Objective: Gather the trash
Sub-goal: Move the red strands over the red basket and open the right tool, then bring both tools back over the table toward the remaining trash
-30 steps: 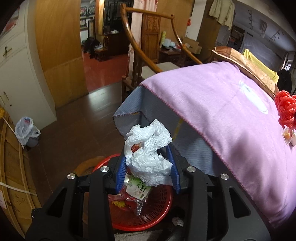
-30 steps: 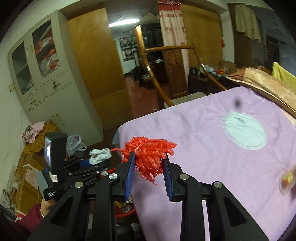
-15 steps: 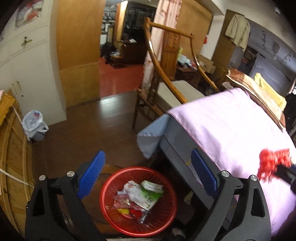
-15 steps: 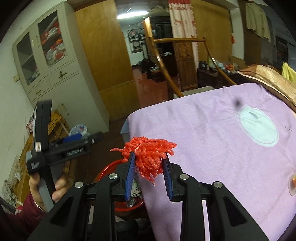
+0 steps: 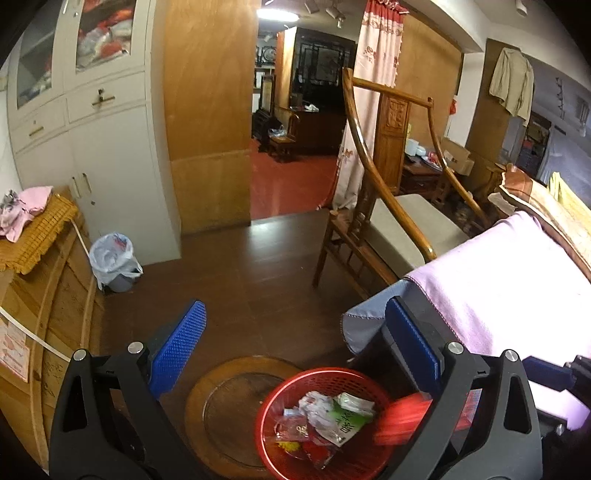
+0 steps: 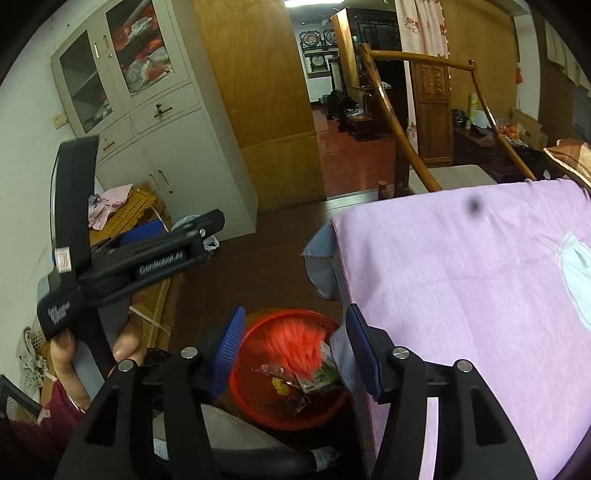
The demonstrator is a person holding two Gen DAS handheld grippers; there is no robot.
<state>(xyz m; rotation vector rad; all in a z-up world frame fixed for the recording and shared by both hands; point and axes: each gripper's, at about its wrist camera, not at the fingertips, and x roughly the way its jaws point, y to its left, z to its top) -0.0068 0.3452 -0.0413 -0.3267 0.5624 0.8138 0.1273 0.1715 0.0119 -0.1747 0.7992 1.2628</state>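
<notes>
Left claw [image 5: 295, 347] wide open and empty, right claw [image 6: 295, 350] just opening (red foam net [image 6: 295, 341] blurred between), red basket [image 6: 258, 410] below.

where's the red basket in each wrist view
Left wrist: the red basket sits bottom centre-right, on the floor between the open fingers.
Right wrist: the red basket sits bottom centre, below the open jaws, left of the table.
Shared landmark: the green-and-white wrapper lying inside it.

The room is dim and warm-toned, lit mainly by a ceiling lamp [image 5: 272, 14] glaring in the far doorway. Both views bend hard at their dark rounded corners. The red mesh clump [image 6: 295, 338] over the basket [image 6: 258, 402] is motion-smeared.
</notes>
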